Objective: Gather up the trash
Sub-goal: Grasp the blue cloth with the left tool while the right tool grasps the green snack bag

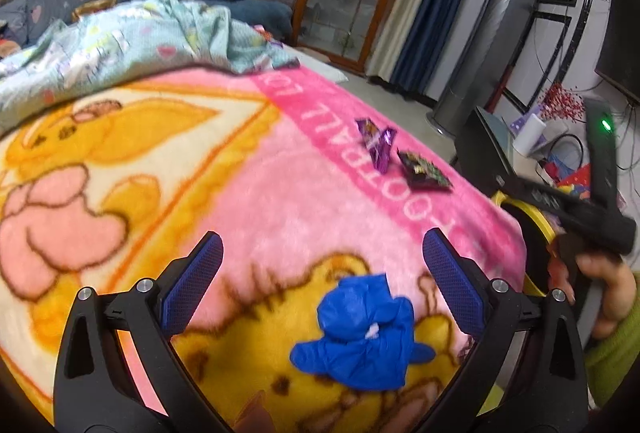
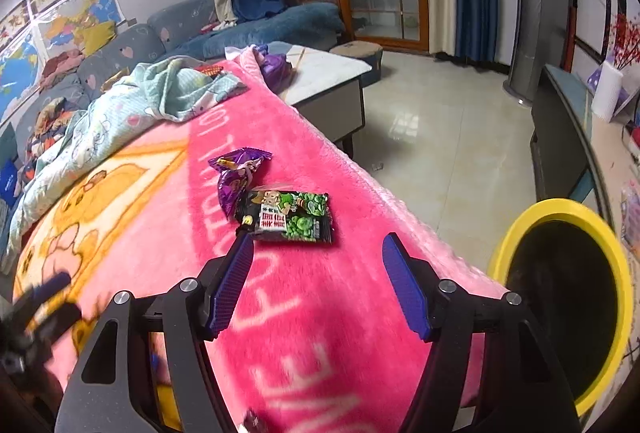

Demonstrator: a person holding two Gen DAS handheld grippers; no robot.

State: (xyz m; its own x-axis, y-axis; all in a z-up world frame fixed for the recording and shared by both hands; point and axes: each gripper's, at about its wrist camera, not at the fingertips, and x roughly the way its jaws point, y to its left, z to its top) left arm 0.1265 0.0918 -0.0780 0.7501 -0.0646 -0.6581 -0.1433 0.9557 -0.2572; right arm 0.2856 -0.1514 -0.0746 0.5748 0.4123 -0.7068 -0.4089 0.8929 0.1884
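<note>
A crumpled blue wrapper lies on the pink cartoon blanket, low between the blue pads of my left gripper, which is open and holds nothing. Farther off lie a purple candy wrapper and a black-and-green snack packet. In the right wrist view my right gripper is open and empty just short of the snack packet, its left fingertip close to the packet's near edge. The purple wrapper lies just behind it. The right gripper's black body shows at the right, held by a hand.
A yellow-rimmed black bin stands off the blanket's right edge. A crumpled pale blue quilt lies at the far end. Beyond are a low white table, tiled floor, a grey sofa and a cabinet at right.
</note>
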